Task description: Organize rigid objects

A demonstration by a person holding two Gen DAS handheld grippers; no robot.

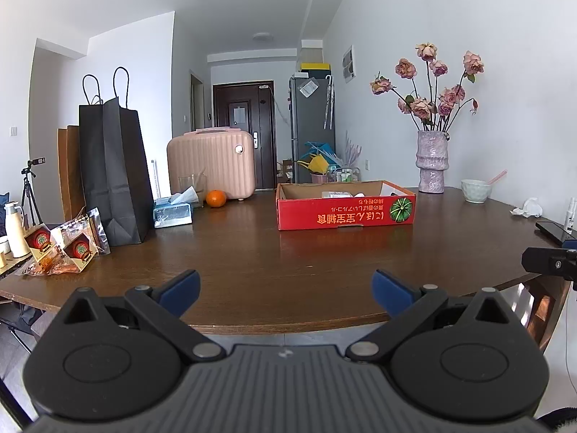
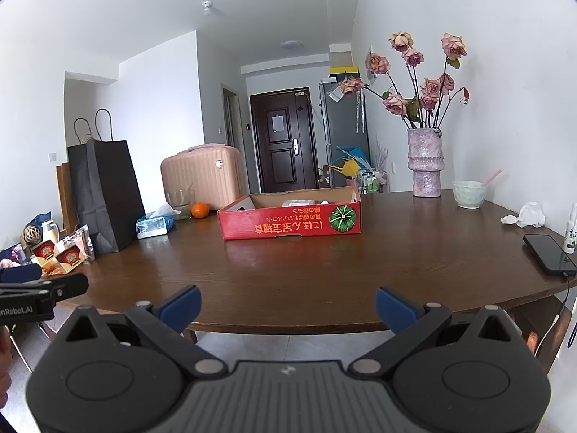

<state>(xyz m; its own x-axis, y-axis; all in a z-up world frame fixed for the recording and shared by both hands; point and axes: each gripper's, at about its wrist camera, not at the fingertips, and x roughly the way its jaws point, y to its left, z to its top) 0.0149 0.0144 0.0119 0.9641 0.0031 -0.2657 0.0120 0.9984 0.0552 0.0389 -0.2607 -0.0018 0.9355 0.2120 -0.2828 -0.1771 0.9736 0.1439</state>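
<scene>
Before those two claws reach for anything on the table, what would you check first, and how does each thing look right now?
1. Left claw open and holding nothing: ok.
2. Right claw open and holding nothing: ok.
3. Bare table between the claws and the red box: ok.
4. Room left inside the red box: cannot tell; a few pale items show over its rim, the floor is hidden.
5. Fragile things stand off the straight path, vase and bowl at far right: ok.
6. Phone lies by the right table edge with a cable plugged in, a snag risk: not ok.
</scene>
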